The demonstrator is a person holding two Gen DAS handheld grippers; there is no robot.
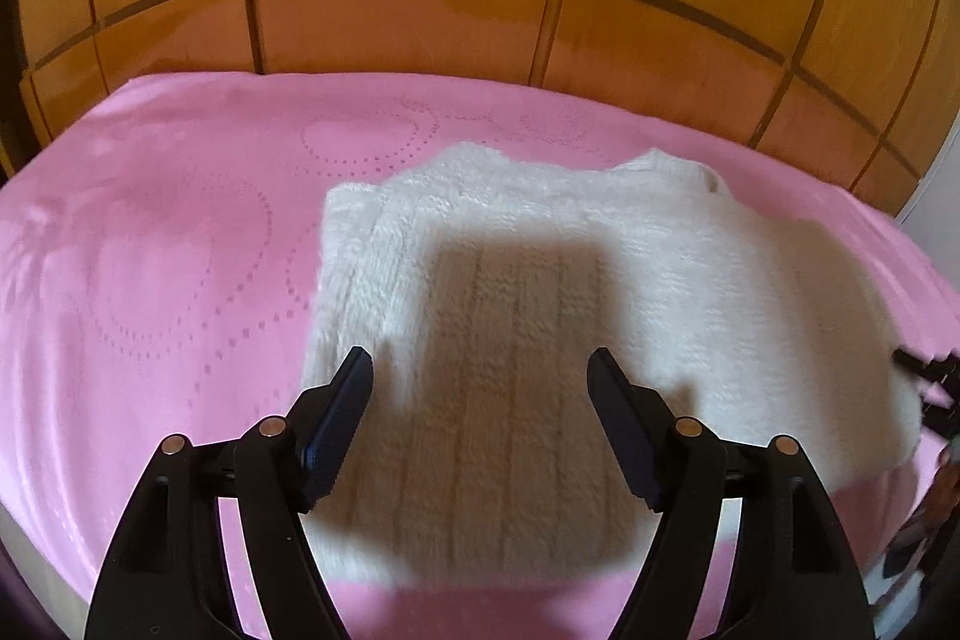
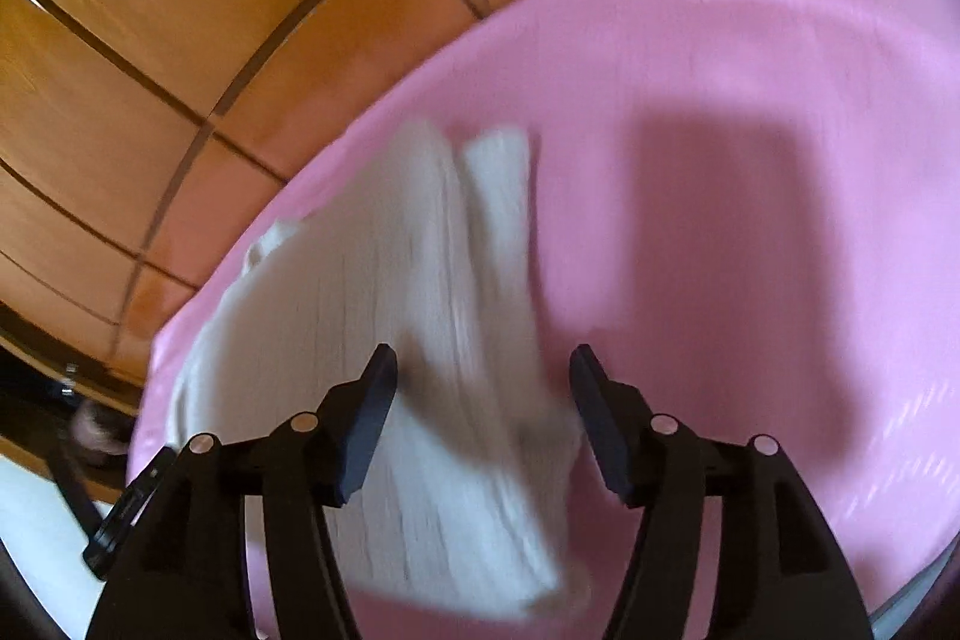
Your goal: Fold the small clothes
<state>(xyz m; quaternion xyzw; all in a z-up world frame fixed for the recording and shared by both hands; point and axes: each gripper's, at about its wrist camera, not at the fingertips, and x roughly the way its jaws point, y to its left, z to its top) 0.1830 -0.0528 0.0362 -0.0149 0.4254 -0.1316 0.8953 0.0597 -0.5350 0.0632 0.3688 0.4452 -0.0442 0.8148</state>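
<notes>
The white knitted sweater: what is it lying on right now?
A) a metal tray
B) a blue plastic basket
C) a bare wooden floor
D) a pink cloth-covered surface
D: the white knitted sweater lies spread on the pink cloth, with wooden panelling behind it; no basket or tray shows in either view.

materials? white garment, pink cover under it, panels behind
Garment: looks like knitted yarn, wool or acrylic; raised vertical ribs, fuzzy matte surface. Cover: smooth woven cloth, perhaps satin-like; slight sheen, dotted heart patterns. Panels: look like varnished wood or veneer; orange-brown, glossy, dark seams between them.
</notes>
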